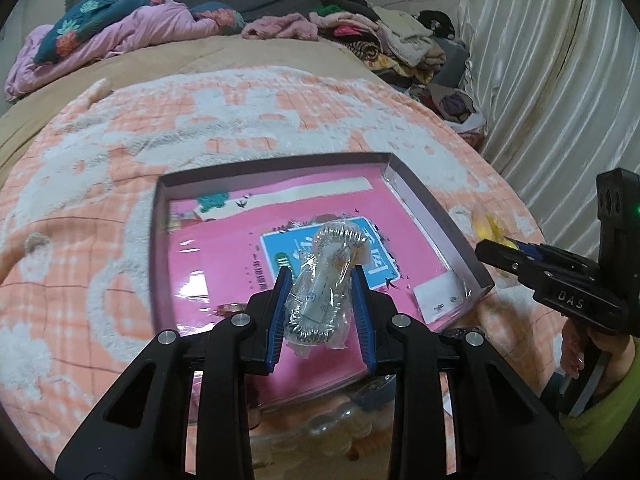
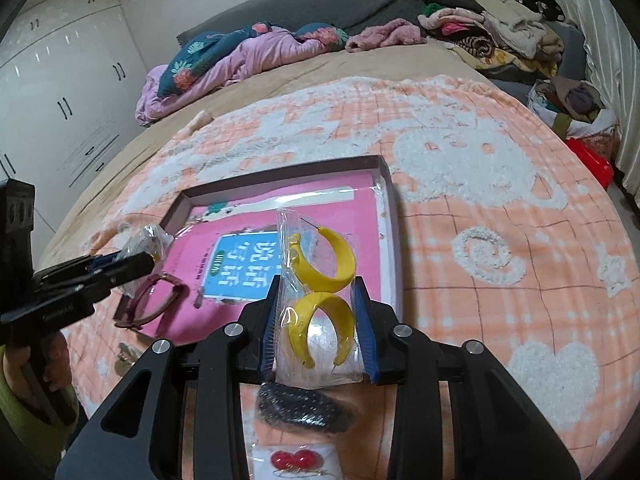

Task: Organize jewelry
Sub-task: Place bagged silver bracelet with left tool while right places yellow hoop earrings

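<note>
Left wrist view: a bed covered by a fleecy peach-and-white blanket [image 1: 120,200] carries a shallow box [image 1: 436,220] with mauve cardboard walls and a glossy pink floor printed with a blue label. A small white card of stud earrings [image 1: 438,300] lies in its near right corner. Rumpled clothes [image 1: 384,36] pile up along the far side, beside a pleated curtain [image 1: 560,80]. The left gripper [image 1: 320,300] has its blue ribbed fingers [image 1: 280,308] clamped on a crinkly clear bag of silver coiled jewelry [image 1: 320,280], held above the box floor. The right gripper [image 1: 500,252] enters from the right edge (its load mostly hidden).

Right wrist view: white wardrobe doors [image 2: 60,100] stand at the left. A maroon bangle [image 2: 156,296] rests on the box's near left edge. Below the gripper lie a black beaded piece [image 2: 304,408] and red round earrings [image 2: 296,460]. Its fingers [image 2: 364,328] pinch a clear packet of two yellow plastic hoop earrings [image 2: 320,292], over the box's near right side.
</note>
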Action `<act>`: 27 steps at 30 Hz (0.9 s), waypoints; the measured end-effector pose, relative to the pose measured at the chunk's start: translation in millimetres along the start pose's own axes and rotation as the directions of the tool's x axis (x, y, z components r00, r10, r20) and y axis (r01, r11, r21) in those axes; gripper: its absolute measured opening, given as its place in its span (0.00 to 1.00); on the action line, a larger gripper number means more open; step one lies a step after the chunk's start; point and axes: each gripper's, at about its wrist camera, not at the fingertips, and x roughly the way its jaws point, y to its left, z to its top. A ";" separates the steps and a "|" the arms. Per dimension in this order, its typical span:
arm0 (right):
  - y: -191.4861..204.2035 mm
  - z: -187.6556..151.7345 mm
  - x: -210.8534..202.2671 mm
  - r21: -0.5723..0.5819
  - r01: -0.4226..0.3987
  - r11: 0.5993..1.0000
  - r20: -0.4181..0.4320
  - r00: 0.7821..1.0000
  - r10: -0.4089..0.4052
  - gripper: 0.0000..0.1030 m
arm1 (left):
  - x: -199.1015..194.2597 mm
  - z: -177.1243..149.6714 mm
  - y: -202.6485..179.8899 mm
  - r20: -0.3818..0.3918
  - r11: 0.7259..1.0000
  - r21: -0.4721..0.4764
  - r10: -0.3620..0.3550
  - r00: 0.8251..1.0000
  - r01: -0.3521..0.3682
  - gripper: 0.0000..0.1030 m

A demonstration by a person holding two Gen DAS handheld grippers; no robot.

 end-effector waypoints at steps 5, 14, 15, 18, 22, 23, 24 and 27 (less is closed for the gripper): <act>-4.4 -2.1 10.9 0.003 0.026 1.000 -0.014 1.000 -0.026 0.31 | 15.5 -1.6 -5.7 -0.026 1.000 0.014 -0.002 1.000 0.003 0.21; -13.7 -2.6 22.1 0.011 0.054 0.998 -0.023 0.998 -0.053 0.33 | 27.9 -4.4 -7.8 -0.056 1.000 0.025 0.017 0.998 -0.016 0.21; -14.1 -2.6 22.2 0.012 0.053 0.999 -0.023 0.998 -0.053 0.33 | 28.9 -4.5 -8.1 -0.059 0.999 0.028 0.021 0.998 -0.019 0.21; -14.6 -2.3 21.8 0.010 0.054 0.998 -0.017 0.998 -0.054 0.35 | 31.5 -5.2 -7.6 -0.067 0.999 0.030 0.027 0.997 -0.025 0.22; -15.3 -1.9 13.9 0.017 0.048 0.999 0.006 0.999 -0.048 0.48 | 32.6 -5.9 -6.7 -0.074 0.999 0.031 0.037 0.997 -0.034 0.22; -15.1 -1.7 11.5 0.016 0.049 0.999 0.008 0.999 -0.049 0.48 | 32.7 -5.8 -6.4 -0.076 0.999 0.029 0.039 0.996 -0.037 0.22; -15.1 -1.9 8.5 0.016 0.049 0.999 0.013 0.999 -0.049 0.49 | 32.5 -5.7 -5.8 -0.076 0.999 0.026 0.039 0.996 -0.037 0.23; -15.1 -3.3 -2.7 0.023 0.046 0.999 0.029 0.998 -0.047 0.56 | 29.6 -5.3 -4.7 -0.070 0.999 0.023 0.044 0.997 -0.042 0.23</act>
